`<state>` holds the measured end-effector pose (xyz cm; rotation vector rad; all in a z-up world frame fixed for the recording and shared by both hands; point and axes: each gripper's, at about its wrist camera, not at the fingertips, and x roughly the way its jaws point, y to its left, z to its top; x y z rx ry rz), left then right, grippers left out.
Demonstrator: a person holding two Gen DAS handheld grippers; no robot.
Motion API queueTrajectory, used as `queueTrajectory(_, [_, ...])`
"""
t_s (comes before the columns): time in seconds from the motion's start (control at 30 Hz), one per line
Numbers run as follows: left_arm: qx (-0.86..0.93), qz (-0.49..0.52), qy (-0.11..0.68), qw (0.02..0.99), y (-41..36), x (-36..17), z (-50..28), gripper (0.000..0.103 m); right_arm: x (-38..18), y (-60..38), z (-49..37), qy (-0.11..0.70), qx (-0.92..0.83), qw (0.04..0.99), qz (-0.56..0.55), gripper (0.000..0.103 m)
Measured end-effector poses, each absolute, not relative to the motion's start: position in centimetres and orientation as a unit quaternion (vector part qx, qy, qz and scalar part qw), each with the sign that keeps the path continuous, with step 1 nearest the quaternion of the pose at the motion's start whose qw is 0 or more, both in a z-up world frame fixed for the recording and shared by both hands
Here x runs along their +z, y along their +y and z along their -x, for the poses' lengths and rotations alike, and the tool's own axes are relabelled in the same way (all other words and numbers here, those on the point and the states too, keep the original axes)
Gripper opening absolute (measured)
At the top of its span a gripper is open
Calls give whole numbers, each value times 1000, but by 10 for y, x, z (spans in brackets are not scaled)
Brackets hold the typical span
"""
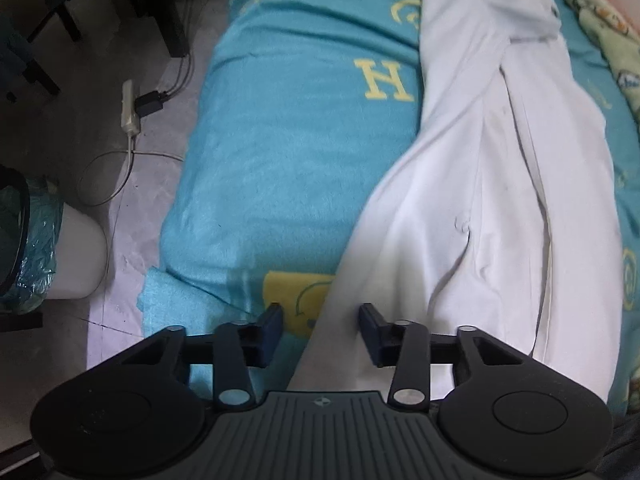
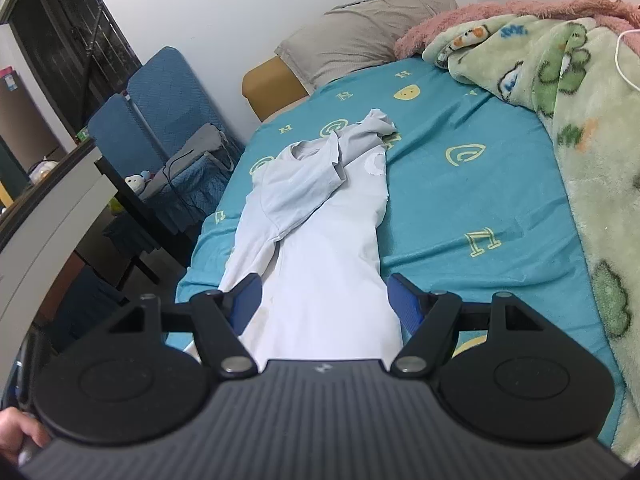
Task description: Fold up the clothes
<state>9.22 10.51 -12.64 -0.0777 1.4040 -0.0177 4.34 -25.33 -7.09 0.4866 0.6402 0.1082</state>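
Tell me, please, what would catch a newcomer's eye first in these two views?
First, the white T-shirt lying lengthwise on the turquoise bedsheet with yellow motifs, its sleeves folded inward. The right tool is open over the shirt's near hem, and the left tool is open at its left edge. A green cartoon blanket is heaped along the bed's right side.

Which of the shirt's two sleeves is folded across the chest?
The left-hand sleeve in the right wrist view lies across the shirt; the other sleeve sticks out toward the pillow.

White shirt (image 2: 320,256) hem hidden behind right gripper (image 2: 325,300); collar possibly folded under.
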Motion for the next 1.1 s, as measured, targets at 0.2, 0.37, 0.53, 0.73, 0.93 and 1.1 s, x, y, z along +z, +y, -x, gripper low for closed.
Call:
queueTrajectory(0.2, [-61,-76,612,785,65,-110,-75,8,-73,-255,-47,318,55,914,-245,71])
queueTrajectory(0.37, [-80,-209,530,818,29,-79,-34,4,-75,-256,-46,326,62,909,-253,71])
queueTrajectory(0.53, [-92,-286,453,839,-5,-49,3,3,-76,-256,-45,329,65,905,-263,71])
queueTrajectory(0.73, [-143,-300,433,838,-46,-41,29,2,-76,-256,-44,334,70,902,-266,71])
queueTrajectory(0.93, [-172,-267,454,832,-60,-48,29,1,-79,-261,-43,341,67,896,-276,71])
queueTrajectory(1.1, [-180,-218,474,834,-59,-54,24,1,-82,-262,-45,347,66,892,-284,71])
